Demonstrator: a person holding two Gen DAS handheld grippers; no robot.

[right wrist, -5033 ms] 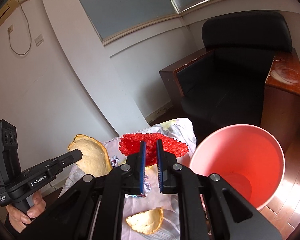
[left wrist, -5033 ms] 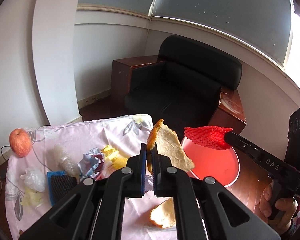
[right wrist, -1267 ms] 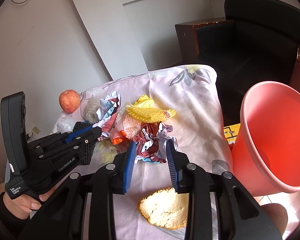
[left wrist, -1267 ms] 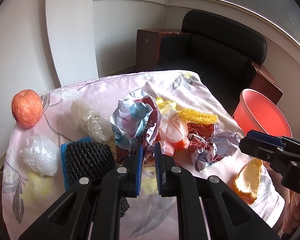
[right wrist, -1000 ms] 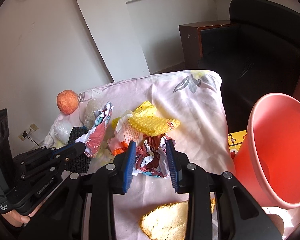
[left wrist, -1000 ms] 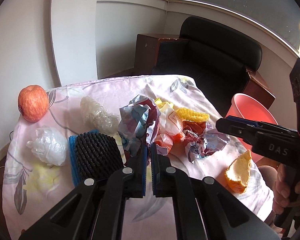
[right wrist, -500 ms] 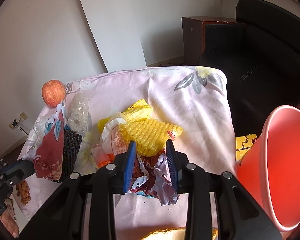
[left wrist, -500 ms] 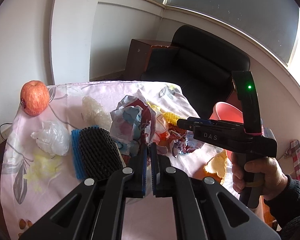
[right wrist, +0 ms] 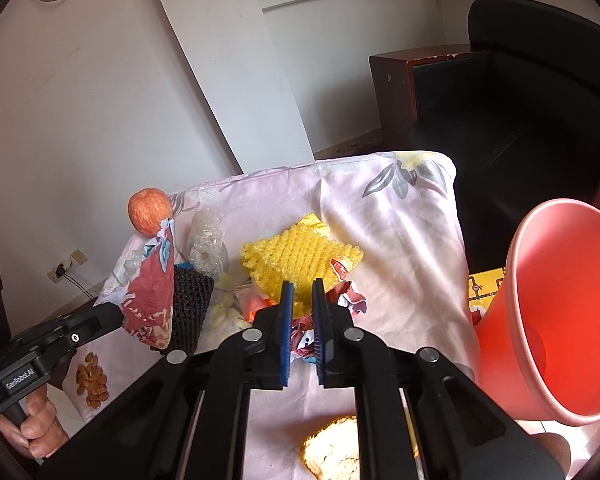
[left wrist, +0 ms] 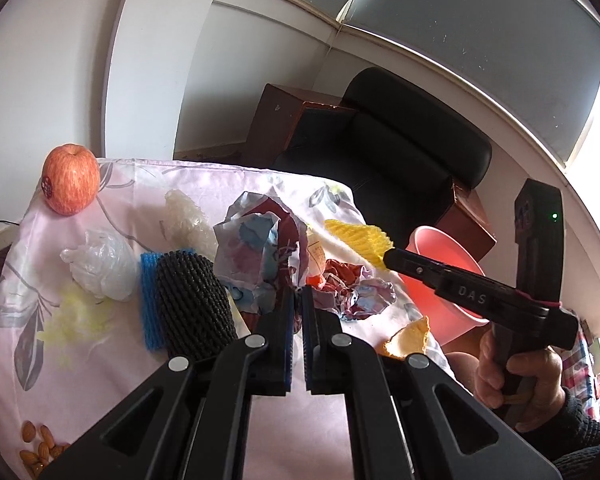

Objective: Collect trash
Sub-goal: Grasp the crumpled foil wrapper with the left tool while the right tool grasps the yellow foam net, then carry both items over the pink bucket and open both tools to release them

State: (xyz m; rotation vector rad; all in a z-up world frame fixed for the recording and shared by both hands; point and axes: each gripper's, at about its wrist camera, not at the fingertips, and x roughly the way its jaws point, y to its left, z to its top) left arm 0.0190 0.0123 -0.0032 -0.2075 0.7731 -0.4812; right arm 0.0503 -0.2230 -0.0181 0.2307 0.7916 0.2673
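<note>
Yellow foam netting [right wrist: 300, 258] sits between my right gripper [right wrist: 302, 294]'s blue pads, whose jaws are closing on its near edge; from the left wrist view it hangs lifted at that gripper's tip [left wrist: 358, 236], above the table. My left gripper [left wrist: 295, 300] is clamped tight on a crumpled printed wrapper [left wrist: 256, 248], which stands up from its pads and, seen from the right wrist, dangles clear of the cloth [right wrist: 152, 288]. Pink flowered cloth [right wrist: 400, 240] covers the table. On it I see a black foam net [left wrist: 192, 304] with a blue one [left wrist: 150, 300] just beside it, a white plastic bag [left wrist: 100, 266], a clear crumpled bag [left wrist: 188, 220], more crumpled wrappers [left wrist: 356, 292], a piece of peel [left wrist: 410, 336], some almonds [right wrist: 92, 380] and an apple [left wrist: 71, 178] at the far corner. A pink bucket [right wrist: 572, 360] stands beside the table's right edge.
</note>
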